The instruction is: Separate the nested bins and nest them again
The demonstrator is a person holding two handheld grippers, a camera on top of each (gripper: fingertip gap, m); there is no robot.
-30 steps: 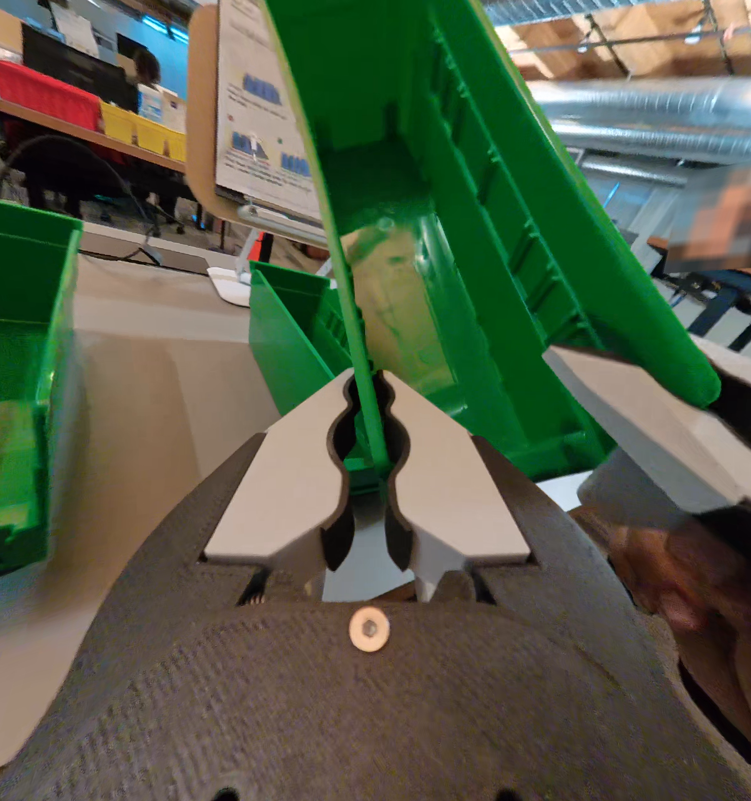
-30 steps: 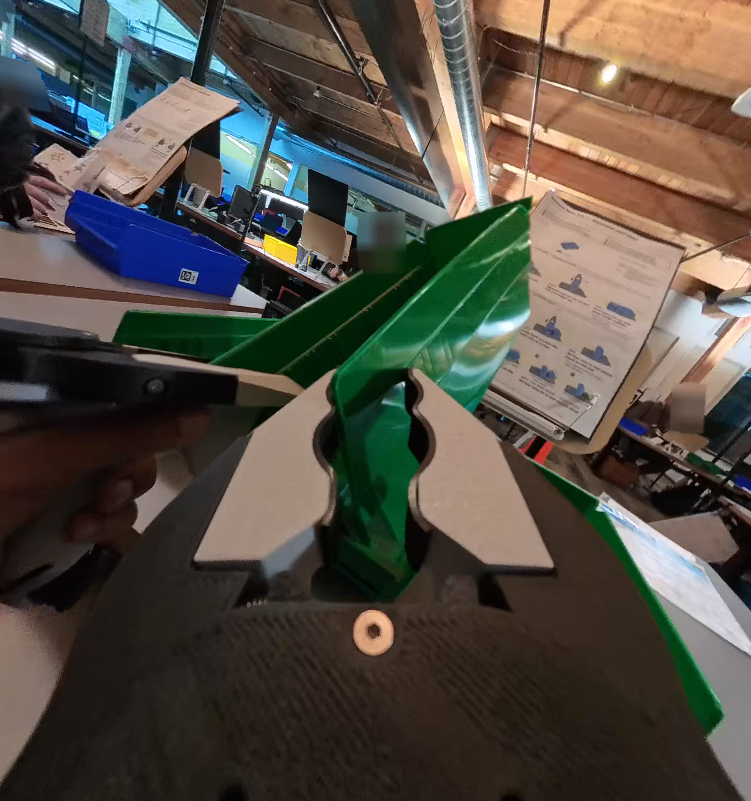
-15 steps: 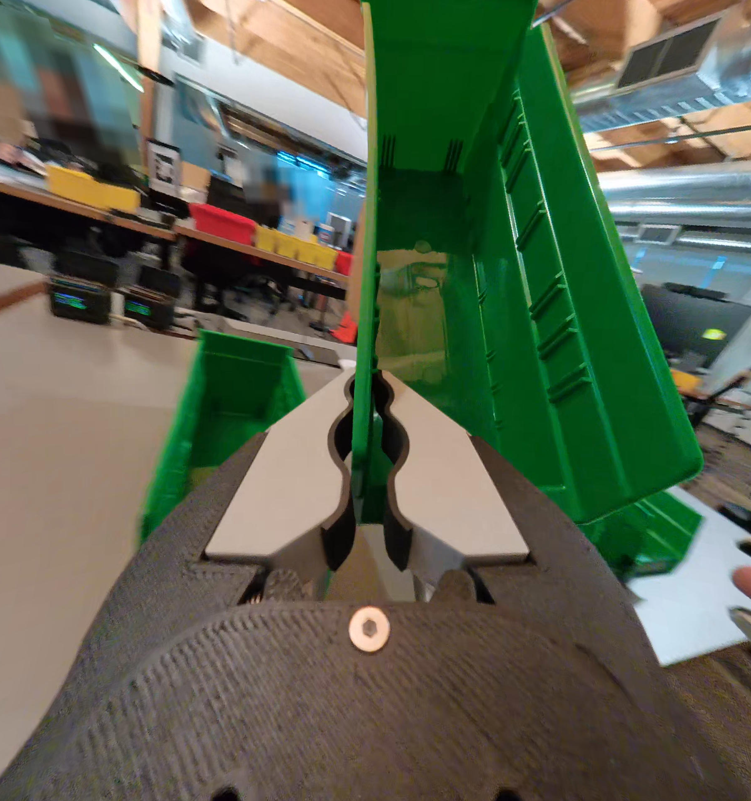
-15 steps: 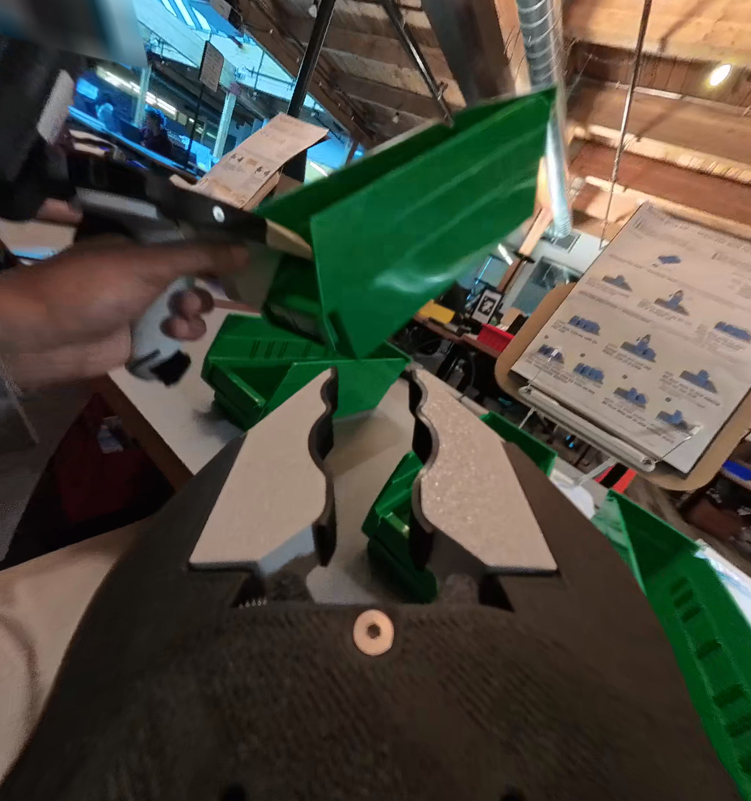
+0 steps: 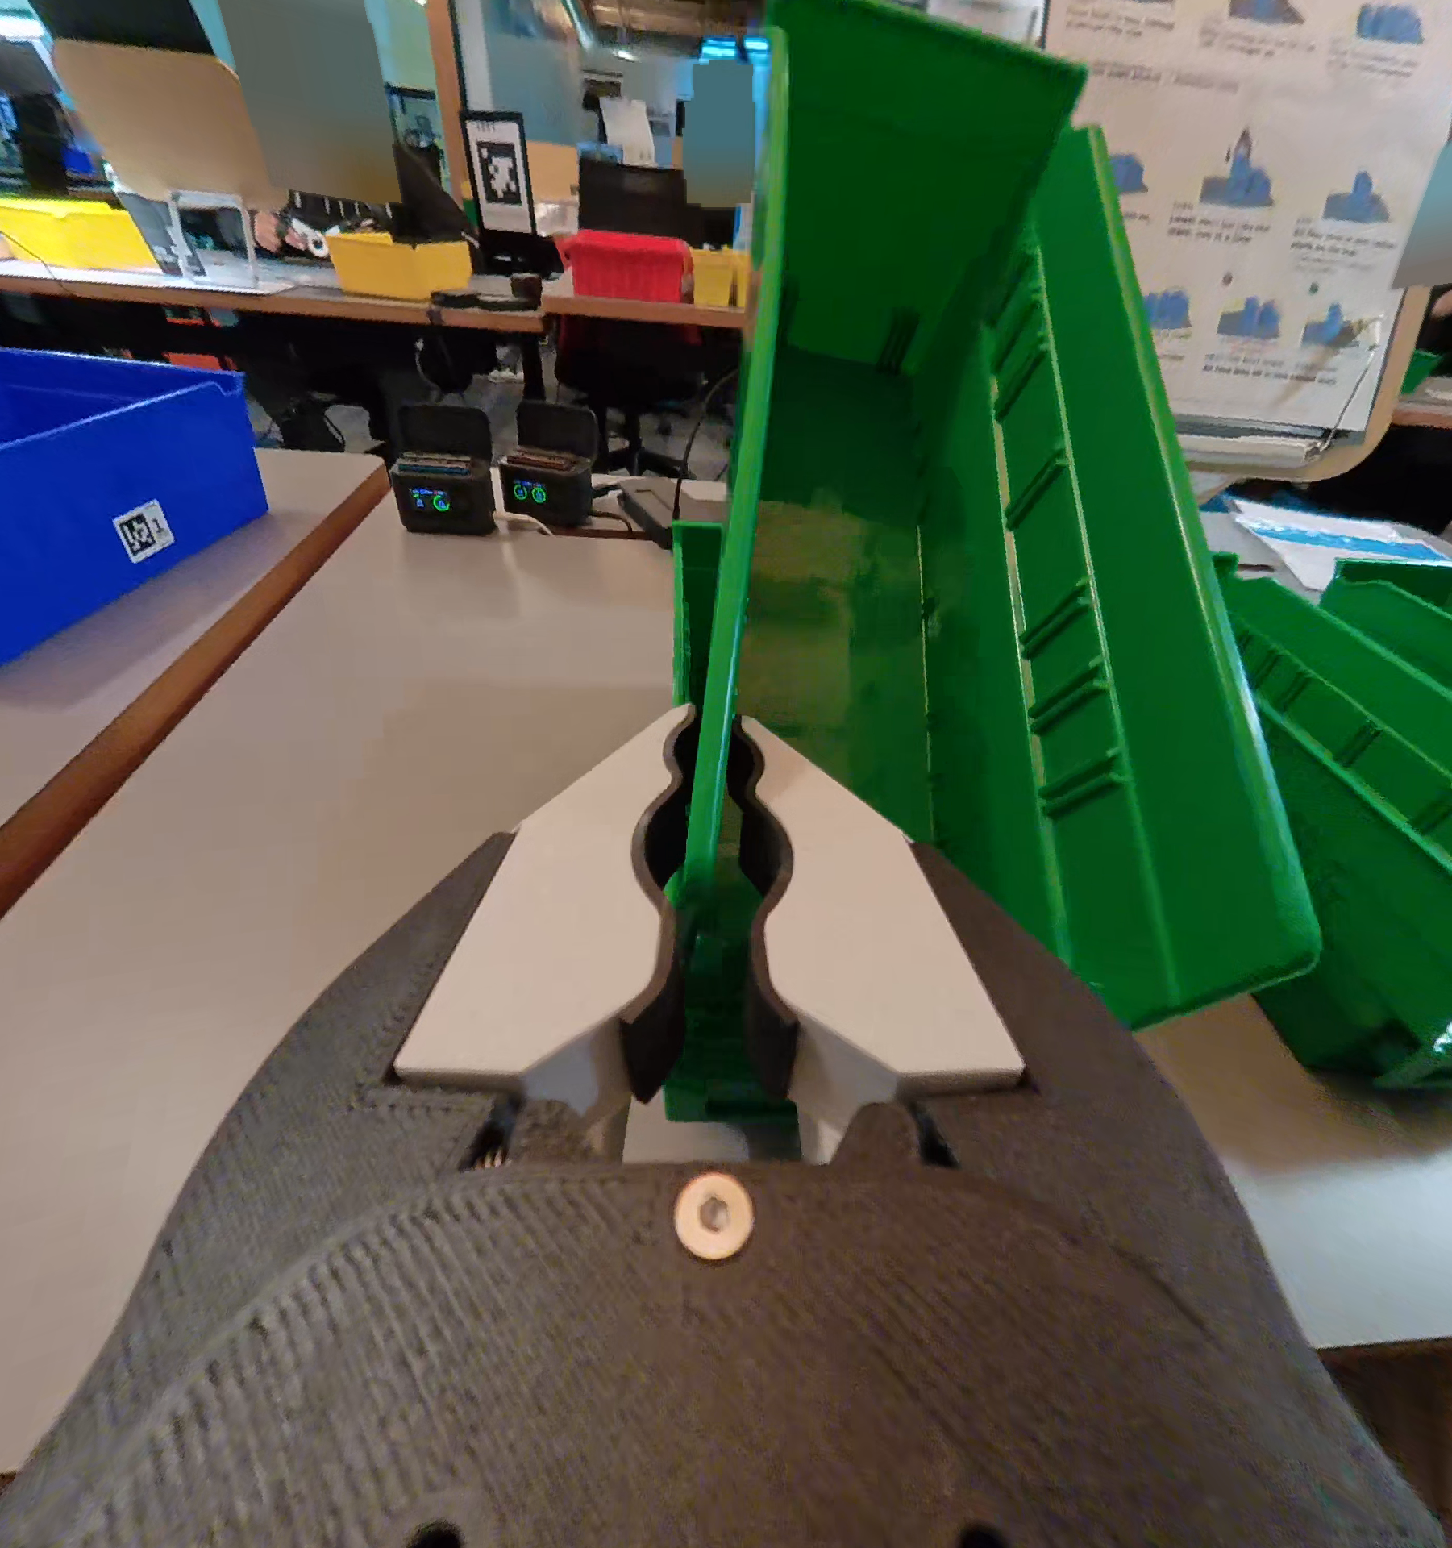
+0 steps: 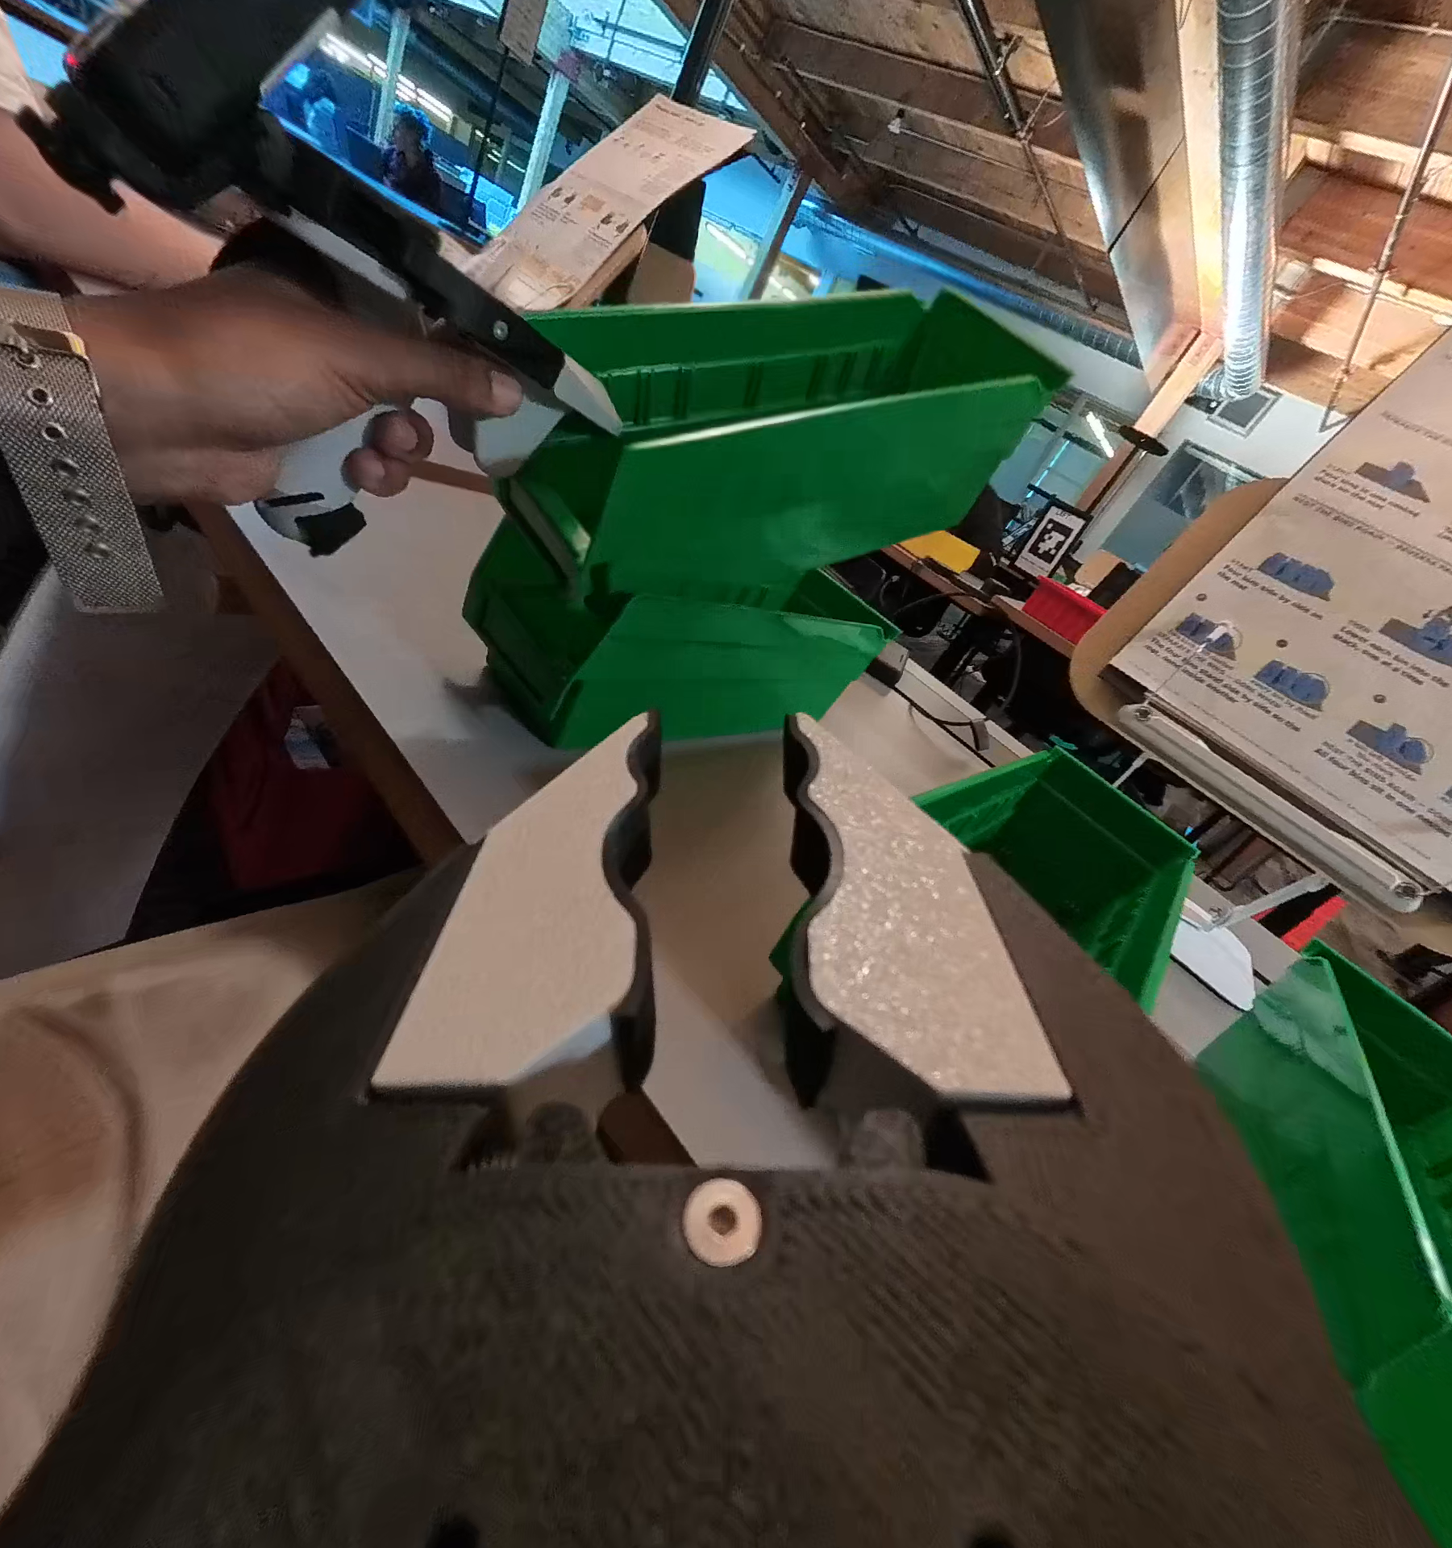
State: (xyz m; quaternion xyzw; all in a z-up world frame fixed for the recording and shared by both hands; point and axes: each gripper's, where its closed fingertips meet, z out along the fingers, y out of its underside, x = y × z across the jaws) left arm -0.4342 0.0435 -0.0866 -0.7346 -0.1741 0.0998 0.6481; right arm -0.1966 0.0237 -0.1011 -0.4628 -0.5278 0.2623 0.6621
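Note:
My left gripper is shut on the side wall of a green bin and holds it tilted above the table. The right wrist view shows this gripper holding the bin just over a second green bin that stands on the table; I cannot tell if they touch. Only a sliver of that lower bin shows in the left wrist view. My right gripper is open and empty, apart from the bins. Two more green bins stand to its right.
A blue bin sits on the neighbouring table at the left. Two small black chargers stand at the table's far edge. An instruction board stands at the right. The table's near edge runs below the left hand.
My right gripper let go of the green bin, opened and drew back. My left gripper swung the bin to the left and lowered it over the second bin.

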